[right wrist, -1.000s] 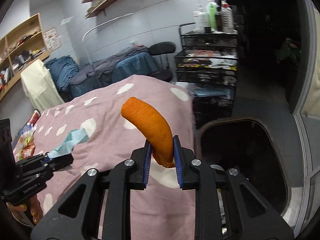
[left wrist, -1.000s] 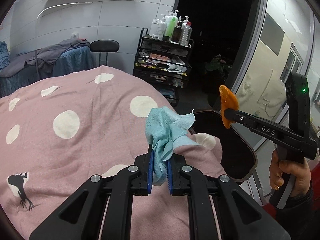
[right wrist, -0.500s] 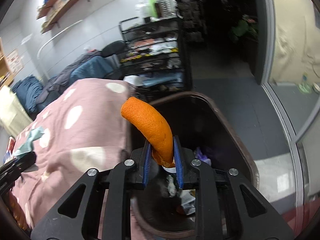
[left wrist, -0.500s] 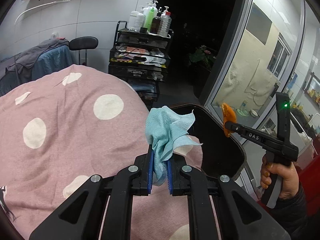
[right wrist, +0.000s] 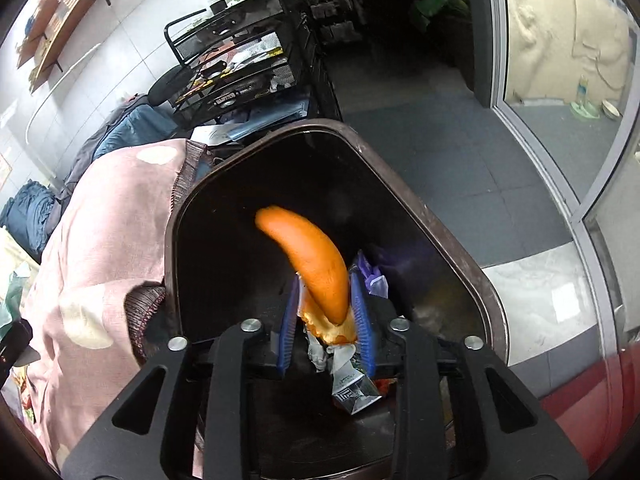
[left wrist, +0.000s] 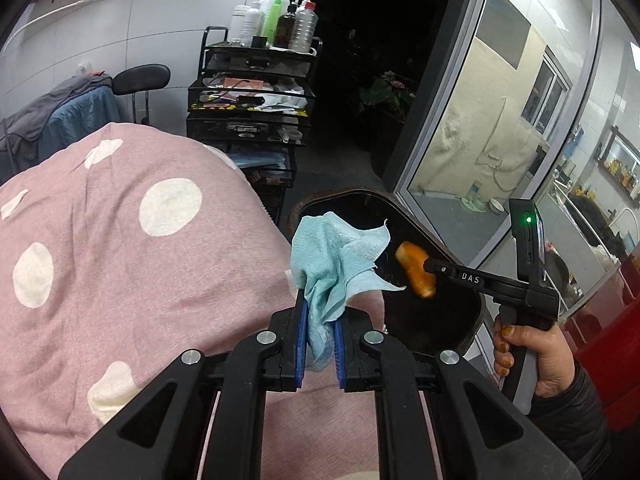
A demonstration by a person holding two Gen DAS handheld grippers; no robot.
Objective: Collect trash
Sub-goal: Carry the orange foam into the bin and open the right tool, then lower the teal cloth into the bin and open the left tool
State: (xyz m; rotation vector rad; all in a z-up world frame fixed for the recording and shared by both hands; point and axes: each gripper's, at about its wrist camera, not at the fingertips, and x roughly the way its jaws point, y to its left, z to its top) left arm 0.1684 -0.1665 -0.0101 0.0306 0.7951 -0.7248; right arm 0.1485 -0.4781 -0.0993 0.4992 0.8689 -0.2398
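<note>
Left gripper (left wrist: 320,334): blue pads pinch a crumpled light-blue paper towel (left wrist: 336,270), which rises from between the fingers above the near right edge of a pink polka-dot blanket (left wrist: 120,240). Right gripper (right wrist: 326,326): pads spread wider than the orange peel (right wrist: 312,262) standing between them; whether they still press its base cannot be told. The peel curves up and to the left, directly above the open mouth of a dark brown trash bin (right wrist: 464,256), which holds wrappers and a purple scrap. In the left wrist view the right gripper (left wrist: 430,276) reaches from the right over the bin (left wrist: 478,314), the peel (left wrist: 416,274) blurred at its tip. A black wire rack (left wrist: 256,92) with bottles stands far behind.
</note>
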